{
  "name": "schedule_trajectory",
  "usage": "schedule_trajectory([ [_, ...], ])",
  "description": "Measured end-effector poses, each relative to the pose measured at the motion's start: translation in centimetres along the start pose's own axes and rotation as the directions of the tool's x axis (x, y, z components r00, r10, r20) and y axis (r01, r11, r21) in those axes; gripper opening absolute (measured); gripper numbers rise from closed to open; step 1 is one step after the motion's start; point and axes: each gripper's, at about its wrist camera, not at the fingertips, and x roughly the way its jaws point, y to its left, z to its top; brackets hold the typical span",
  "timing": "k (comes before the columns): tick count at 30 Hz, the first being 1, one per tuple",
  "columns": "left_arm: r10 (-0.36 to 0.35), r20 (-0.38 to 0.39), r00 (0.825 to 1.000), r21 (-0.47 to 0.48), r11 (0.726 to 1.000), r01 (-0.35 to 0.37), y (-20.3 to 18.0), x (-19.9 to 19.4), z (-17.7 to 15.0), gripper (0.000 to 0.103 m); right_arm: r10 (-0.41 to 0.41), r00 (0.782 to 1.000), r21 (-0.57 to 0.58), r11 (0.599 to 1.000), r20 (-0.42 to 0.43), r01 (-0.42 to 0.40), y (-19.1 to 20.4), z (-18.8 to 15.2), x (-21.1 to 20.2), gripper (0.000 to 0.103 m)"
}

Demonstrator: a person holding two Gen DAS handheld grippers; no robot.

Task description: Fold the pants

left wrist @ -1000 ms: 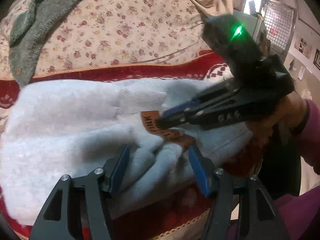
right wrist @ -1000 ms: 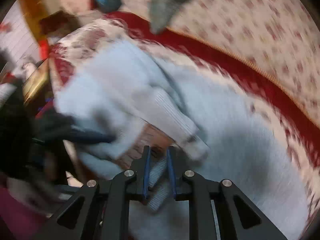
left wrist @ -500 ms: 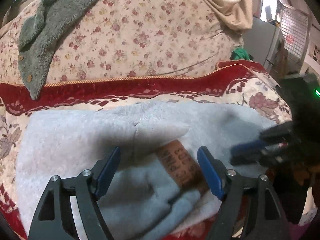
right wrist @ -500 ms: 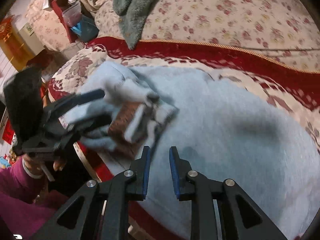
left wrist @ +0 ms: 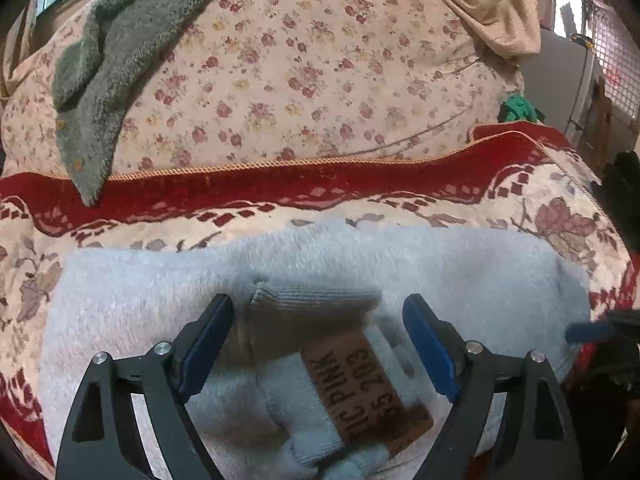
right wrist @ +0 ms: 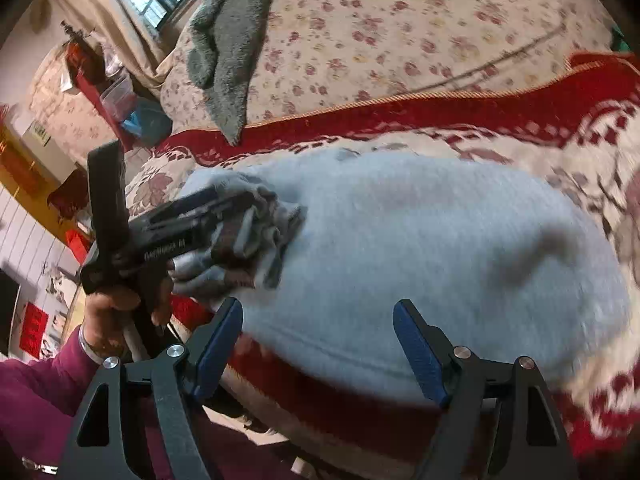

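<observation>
The light grey fleece pants (left wrist: pixel 460 264) lie folded flat on the red patterned blanket, also seen in the right wrist view (right wrist: pixel 420 240). Their bunched waistband with a brown label (left wrist: pixel 360 384) sits between the wide-open jaws of my left gripper (left wrist: pixel 318 312), which hovers just above it without holding it. In the right wrist view the left gripper (right wrist: pixel 224 208) reaches over that waistband bunch (right wrist: pixel 264 236). My right gripper (right wrist: pixel 318 320) is open and empty over the pants' near edge; its blue fingertip (left wrist: pixel 588 330) shows at the right of the left wrist view.
A red and cream patterned blanket (left wrist: pixel 280 188) covers the seat. Behind it is a floral backrest (left wrist: pixel 300 60) with a grey-green towel (left wrist: pixel 100 80) draped over it. A red stand and clutter (right wrist: pixel 100 88) lie off the left end.
My right gripper let go of the waistband, pulled back to the right and opened wide. My left gripper opened, released the fabric and now hovers over the label.
</observation>
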Motion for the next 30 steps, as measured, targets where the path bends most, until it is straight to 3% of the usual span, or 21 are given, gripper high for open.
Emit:
schedule_trajectory([
  [3,0.020,0.039,0.999,0.017,1.000,-0.021,-0.7,-0.7,0.7,0.086,-0.001,1.000,0.033,0.999,-0.001,0.001,-0.8,-1.0,-1.0,0.083],
  [10,-0.025,0.073,0.997,0.051,0.998,0.021,-3.2,-1.1,2.1,0.091,-0.023,1.000,0.109,0.994,-0.015,0.024,-3.0,-2.9,-2.2,0.083],
  [20,-0.092,0.025,0.995,0.107,0.990,0.089,-7.0,0.9,2.0,0.091,-0.031,1.000,0.239,0.971,0.003,0.029,-5.6,-4.8,-2.8,0.088],
  [24,-0.188,-0.051,0.981,0.128,0.973,0.193,-8.3,2.5,2.6,0.091,-0.009,0.998,0.335,0.942,0.058,-0.011,-7.3,-5.2,-2.6,0.093],
  [27,-0.240,-0.097,0.966,0.142,0.957,0.252,-9.2,3.8,3.1,0.097,0.019,0.996,0.404,0.913,0.084,-0.051,-8.4,-5.5,-1.9,0.095],
  [30,-0.301,-0.155,0.941,0.164,0.932,0.325,-10.6,5.4,3.8,0.097,0.026,0.995,0.430,0.900,0.096,-0.065,-9.0,-5.7,-1.1,0.095],
])
